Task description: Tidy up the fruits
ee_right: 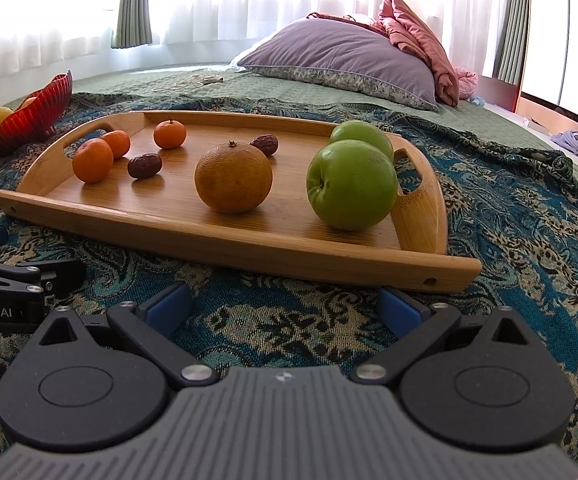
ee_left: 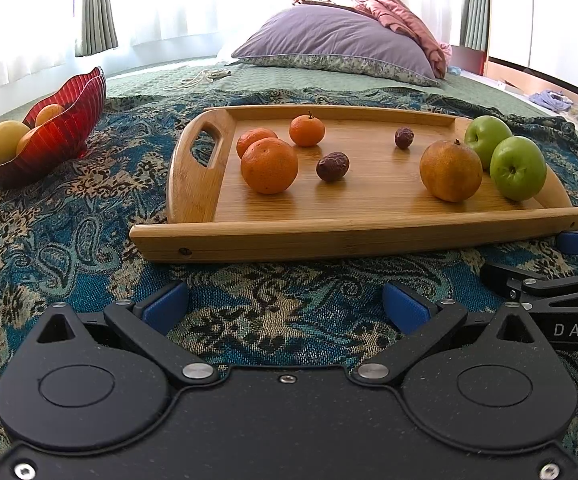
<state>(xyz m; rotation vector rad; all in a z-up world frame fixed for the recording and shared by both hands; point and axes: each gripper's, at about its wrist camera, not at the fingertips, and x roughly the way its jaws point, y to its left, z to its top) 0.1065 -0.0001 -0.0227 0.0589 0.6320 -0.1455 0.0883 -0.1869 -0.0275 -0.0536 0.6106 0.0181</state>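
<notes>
Soft patterned bedspread (ee_left: 69, 216) under the wooden tray (ee_left: 353, 236) may let it tip and roll the round oranges (ee_left: 269, 165) and green apples (ee_right: 351, 184) if nudged by the left gripper (ee_left: 285, 306) or right gripper (ee_right: 285, 306), both with jaws apart, empty, near the tray's near edge.
</notes>
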